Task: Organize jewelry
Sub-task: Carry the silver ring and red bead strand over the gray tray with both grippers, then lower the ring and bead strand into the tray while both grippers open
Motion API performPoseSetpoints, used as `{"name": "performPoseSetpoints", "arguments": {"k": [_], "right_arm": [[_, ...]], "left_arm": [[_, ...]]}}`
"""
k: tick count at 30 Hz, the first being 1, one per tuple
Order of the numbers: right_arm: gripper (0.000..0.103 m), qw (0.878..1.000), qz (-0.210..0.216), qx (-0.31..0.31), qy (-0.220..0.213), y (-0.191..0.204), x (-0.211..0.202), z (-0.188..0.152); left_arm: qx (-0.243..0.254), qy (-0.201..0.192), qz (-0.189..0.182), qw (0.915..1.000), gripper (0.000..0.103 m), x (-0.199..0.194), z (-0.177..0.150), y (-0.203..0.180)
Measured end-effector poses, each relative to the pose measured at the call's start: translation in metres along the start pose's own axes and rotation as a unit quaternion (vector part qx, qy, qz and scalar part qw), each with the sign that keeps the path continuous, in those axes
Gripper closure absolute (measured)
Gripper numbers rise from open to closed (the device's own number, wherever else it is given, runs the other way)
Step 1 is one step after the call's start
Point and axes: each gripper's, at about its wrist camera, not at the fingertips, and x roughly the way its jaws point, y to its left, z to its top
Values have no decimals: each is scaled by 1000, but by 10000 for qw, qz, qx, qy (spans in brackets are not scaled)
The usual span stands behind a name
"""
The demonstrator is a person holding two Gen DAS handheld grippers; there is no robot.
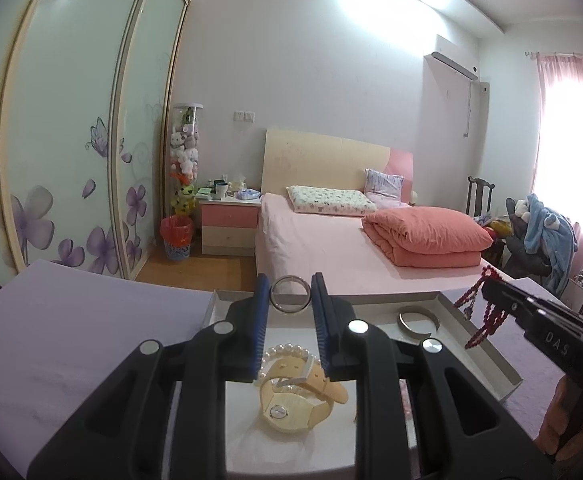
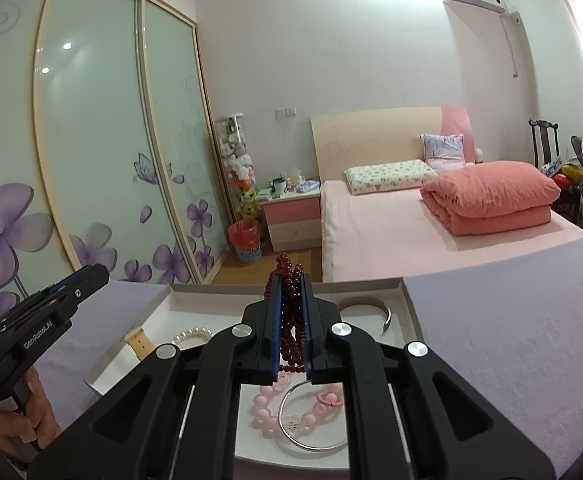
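- Left wrist view: the left gripper [image 1: 290, 300] has its blue pads clamped on a silver ring bangle [image 1: 290, 294], held upright above the white tray [image 1: 463, 330], presumably so it can be lowered in without snagging.
- Right wrist view: the right gripper [image 2: 290, 322] is pinched tight on a dark red bead strand [image 2: 290, 320], whose loops bunch between the pads and spill past the tips.
- Below the left gripper lie a pearl bracelet [image 1: 285, 350] and a cream watch [image 1: 297, 402]; an open silver cuff [image 1: 417, 322] sits further right.
- Only the right view shows the pink bead bracelet [image 2: 265, 410] and a thin silver hoop [image 2: 311, 446] near the tray's front.
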Motion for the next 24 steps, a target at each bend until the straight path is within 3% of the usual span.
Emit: {"name": "performPoseSetpoints", "arguments": {"k": [16, 19, 21, 24], "right_arm": [[93, 9990, 60, 131, 426, -1, 22, -11], [86, 9989, 67, 135, 445, 0, 22, -12], [75, 9990, 62, 139, 423, 0, 21, -12], [74, 9991, 80, 135, 394, 1, 20, -11]], "left_arm": [[14, 244, -41, 9997, 81, 26, -10, 0], [36, 259, -52, 9996, 81, 27, -9, 1], [47, 276, -60, 9996, 81, 29, -10, 0], [64, 288, -79, 9995, 81, 30, -11, -1]]}}
